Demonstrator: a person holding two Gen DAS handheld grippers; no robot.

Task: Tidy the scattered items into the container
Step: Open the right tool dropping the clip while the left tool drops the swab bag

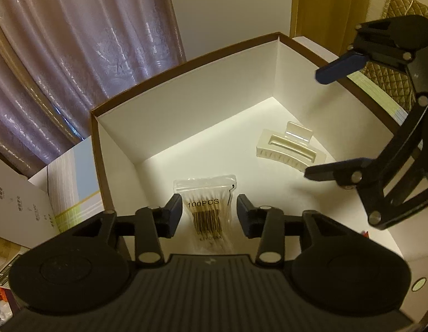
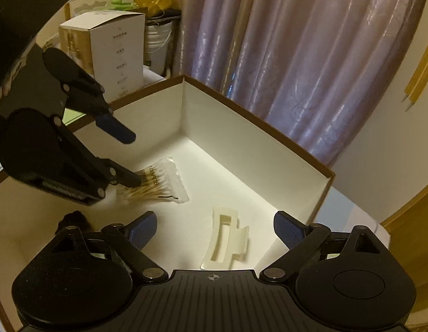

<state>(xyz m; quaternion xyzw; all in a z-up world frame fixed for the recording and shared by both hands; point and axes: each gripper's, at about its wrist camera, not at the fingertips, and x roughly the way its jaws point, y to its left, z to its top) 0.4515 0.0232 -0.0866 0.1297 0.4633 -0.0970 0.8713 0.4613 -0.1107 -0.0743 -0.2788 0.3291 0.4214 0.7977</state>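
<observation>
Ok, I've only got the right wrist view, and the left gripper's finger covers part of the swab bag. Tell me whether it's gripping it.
Observer: No. In the left wrist view the swab bag sits between the left gripper fingers with a gap on each side, and neither pad presses on it.
Operator: Read me the print on it.
Observer: It says 100PCS above a barcode, with the printed face up.
Operator: Now tell me what's behind my gripper, outside the box.
Observer: Behind the right gripper, past the rim of the box, there is quilted gold fabric.
</observation>
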